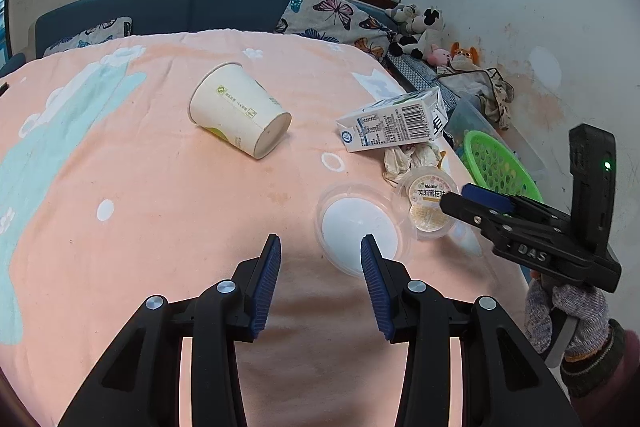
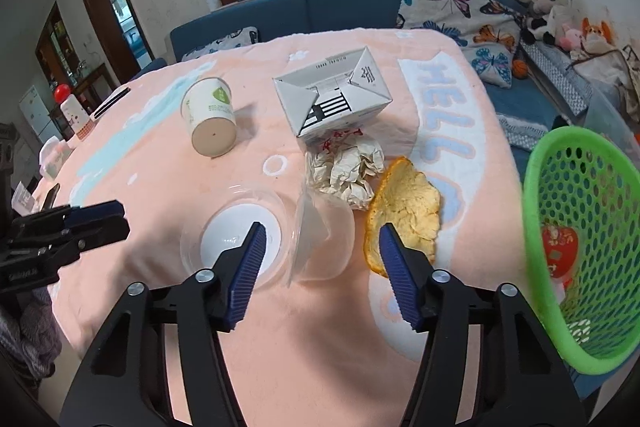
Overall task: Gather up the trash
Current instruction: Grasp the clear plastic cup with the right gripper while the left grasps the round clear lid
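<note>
**Both tongs spread over the near-edge litter, nothing gripped**

The right tongs (image 2: 322,241) stand wide apart and hold nothing. They hover just above the clear plastic jelly cup lying on its side (image 2: 320,239), which sits between the blue ribbed fingers (image 2: 248,259); that framing suggests it is the next piece to be taken. The left tongs (image 1: 320,259) are likewise apart and bare, poised over the peach blanket-covered tabletop (image 1: 160,227) near its front edge, beside the clear round lid with a white disc (image 1: 360,227).

Working outward, the dried orange peel (image 2: 404,215) lies touching the cup's right side, with the crumpled white paper wad (image 2: 348,171) just behind them. The grey-and-white milk carton (image 2: 332,95) lies flat further toward the far edge, and the tipped-over white paper cup (image 2: 210,115) lies toward the far left, well apart from the rest.

The green perforated plastic basket (image 2: 540,187) hangs off the tabletop's right edge, close to the right tongs, a short carry for each piece. It already holds a red-and-white wrapper (image 2: 560,247). By my judgement, 6 items remain to collect.
</note>
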`<state>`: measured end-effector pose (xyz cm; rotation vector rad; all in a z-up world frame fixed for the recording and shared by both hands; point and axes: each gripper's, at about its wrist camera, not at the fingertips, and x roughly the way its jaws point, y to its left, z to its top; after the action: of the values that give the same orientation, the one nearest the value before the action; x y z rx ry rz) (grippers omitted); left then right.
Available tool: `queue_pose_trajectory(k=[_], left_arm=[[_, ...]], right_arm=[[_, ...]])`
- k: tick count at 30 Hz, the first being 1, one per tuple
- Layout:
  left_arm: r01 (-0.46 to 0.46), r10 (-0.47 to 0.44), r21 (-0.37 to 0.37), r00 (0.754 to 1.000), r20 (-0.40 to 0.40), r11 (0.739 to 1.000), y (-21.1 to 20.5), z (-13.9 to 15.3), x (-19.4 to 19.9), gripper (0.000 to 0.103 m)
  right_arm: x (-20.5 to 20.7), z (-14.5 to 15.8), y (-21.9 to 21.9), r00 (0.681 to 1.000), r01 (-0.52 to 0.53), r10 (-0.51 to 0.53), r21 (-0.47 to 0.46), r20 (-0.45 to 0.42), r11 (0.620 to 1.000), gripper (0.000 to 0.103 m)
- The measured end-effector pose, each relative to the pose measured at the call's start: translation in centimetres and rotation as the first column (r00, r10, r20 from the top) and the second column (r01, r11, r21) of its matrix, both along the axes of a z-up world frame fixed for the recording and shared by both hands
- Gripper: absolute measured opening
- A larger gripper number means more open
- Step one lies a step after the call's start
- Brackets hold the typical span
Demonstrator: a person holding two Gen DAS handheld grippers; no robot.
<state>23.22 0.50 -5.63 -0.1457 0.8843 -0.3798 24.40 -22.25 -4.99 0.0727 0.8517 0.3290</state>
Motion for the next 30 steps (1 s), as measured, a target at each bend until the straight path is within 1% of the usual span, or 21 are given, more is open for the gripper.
queue_pose_trajectory(k=[3, 6, 8, 10, 15, 17, 20, 24, 28, 30], left_arm=[[0.003, -0.003, 0.002, 1.000, -0.008, 1.000, -0.1, -0.3, 0.3, 0.040], [0.007, -0.007, -0.001, 1.000, -0.020, 1.000, -0.3, -0.6, 0.6, 0.040], [0.012, -0.012, -0.003, 0.999, -0.031, 1.000, -0.5, -0.9, 1.0, 0.040], [0.017, -0.016, 0.003, 0.999, -0.039, 1.000, -0.9, -1.2, 1.3, 0.040], [0.039, -0.038, 0.020, 0.998, -0.049, 0.999, -1.8, -1.6, 2.1, 0.038], [0.046, -0.044, 0.022, 0.997, -0.057, 0.999, -1.9, -1.8, 2.6, 0.035], [0.045, -0.043, 0.024, 0.996, -0.076, 0.999, -2.2, -2.3, 3.5, 0.035], [0.051, -0.046, 0.049, 0.995, -0.090, 0.997, -2.8, -3.0, 4.6, 0.034], [0.058, -0.050, 0.071, 0.993, -0.105, 0.996, -3.3, -3.6, 5.4, 0.029], [0.057, -0.048, 0.075, 0.992, -0.115, 0.996, -3.3, -4.0, 5.8, 0.026]], right_arm=[[0.4, -0.3, 0.2, 1.000, -0.002, 0.002, -0.003, -0.010, 1.000, 0.051], [0.7, -0.8, 0.5, 1.000, 0.000, 0.000, -0.019, -0.022, 1.000, 0.050], [1.0, -1.1, 0.6, 0.999, -0.002, 0.001, -0.019, -0.033, 1.000, 0.045], [1.0, -1.4, 0.5, 0.999, 0.001, -0.001, -0.014, -0.042, 1.000, 0.035], [0.5, -1.1, 0.4, 1.000, 0.000, -0.001, -0.023, -0.025, 1.000, 0.034], [0.2, -0.8, 0.3, 1.000, -0.003, 0.003, -0.024, -0.016, 1.000, 0.033], [-0.3, -0.1, 0.0, 1.000, -0.004, 0.004, -0.016, -0.001, 1.000, 0.033], [-1.2, 0.7, -0.4, 1.000, -0.004, 0.004, -0.014, 0.017, 1.000, 0.033], [-2.0, 1.3, -1.0, 1.000, 0.004, -0.003, -0.015, 0.028, 1.000, 0.033], [-2.4, 1.6, -1.5, 0.999, 0.012, -0.012, -0.015, 0.032, 1.000, 0.033]])
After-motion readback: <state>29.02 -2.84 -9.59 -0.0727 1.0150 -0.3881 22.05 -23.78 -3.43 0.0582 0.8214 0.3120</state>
